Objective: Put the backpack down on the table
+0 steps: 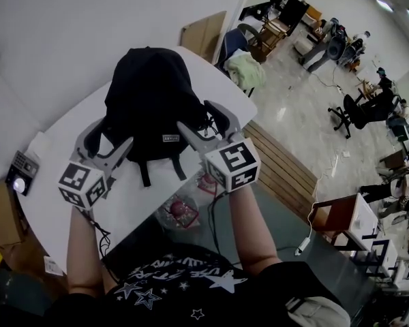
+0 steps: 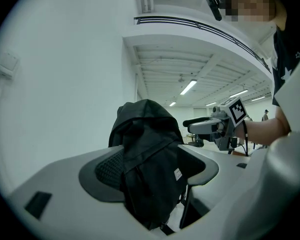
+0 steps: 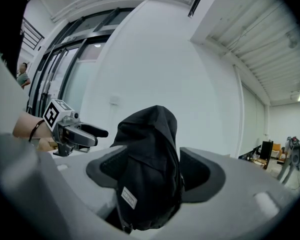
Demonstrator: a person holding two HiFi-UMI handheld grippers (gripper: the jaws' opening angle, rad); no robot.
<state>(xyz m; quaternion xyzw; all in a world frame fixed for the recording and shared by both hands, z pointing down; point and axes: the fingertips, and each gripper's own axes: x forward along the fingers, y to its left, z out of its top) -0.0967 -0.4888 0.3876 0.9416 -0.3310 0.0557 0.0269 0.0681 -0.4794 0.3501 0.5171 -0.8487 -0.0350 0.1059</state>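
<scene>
A black backpack point(image 1: 150, 94) stands upright on the white table point(image 1: 61, 135), its straps trailing toward the near edge. My left gripper point(image 1: 112, 133) is at its lower left corner and my right gripper point(image 1: 194, 114) at its lower right. Both are open, with jaws wide on either side of the fabric. In the left gripper view the backpack point(image 2: 150, 159) fills the gap of the left gripper point(image 2: 150, 171), and the right gripper point(image 2: 205, 126) shows beyond. In the right gripper view the backpack point(image 3: 150, 159) sits between the right gripper point(image 3: 155, 176) jaws, with the left gripper point(image 3: 85, 131) opposite.
A small grey device point(image 1: 22, 172) lies at the table's left end. A pink packet point(image 1: 183, 211) lies below the near edge. A wall runs behind the table. A green-draped chair point(image 1: 244, 68), a wooden pallet point(image 1: 283, 172), desks and people fill the room on the right.
</scene>
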